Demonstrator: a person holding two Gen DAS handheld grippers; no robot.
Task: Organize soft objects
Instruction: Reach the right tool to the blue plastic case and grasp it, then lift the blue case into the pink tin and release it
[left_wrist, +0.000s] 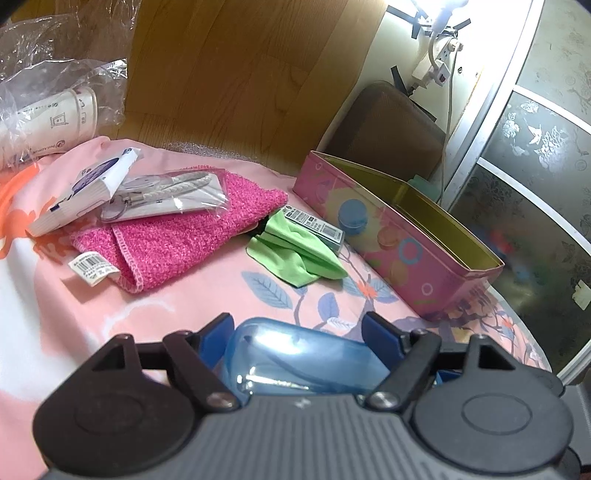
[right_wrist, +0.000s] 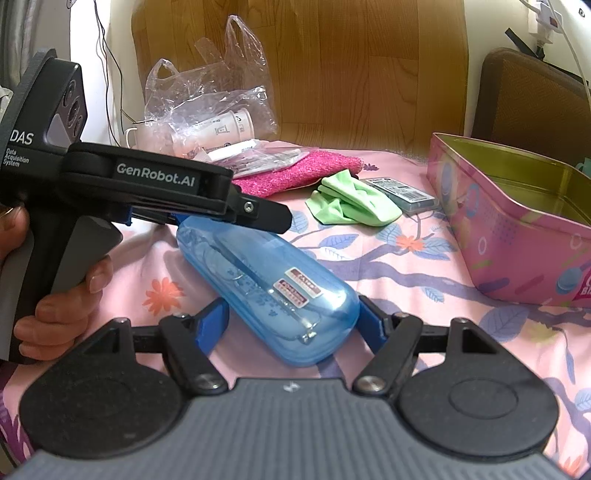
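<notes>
Wood-grain floor is extending behind the floral pink bedspread. A brown cushion is leaning against the cream wall right of the floor, under a bright lamp glare. A frosted floral door panel is standing right of the cushion.

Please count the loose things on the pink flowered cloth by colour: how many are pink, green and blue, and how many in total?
Pink: 2, the towel and the tin box.
Green: 1, the small cloth.
Blue: 1, the clear glasses case, lying between the fingers of both the left gripper and the right gripper.
Total: 4
</notes>
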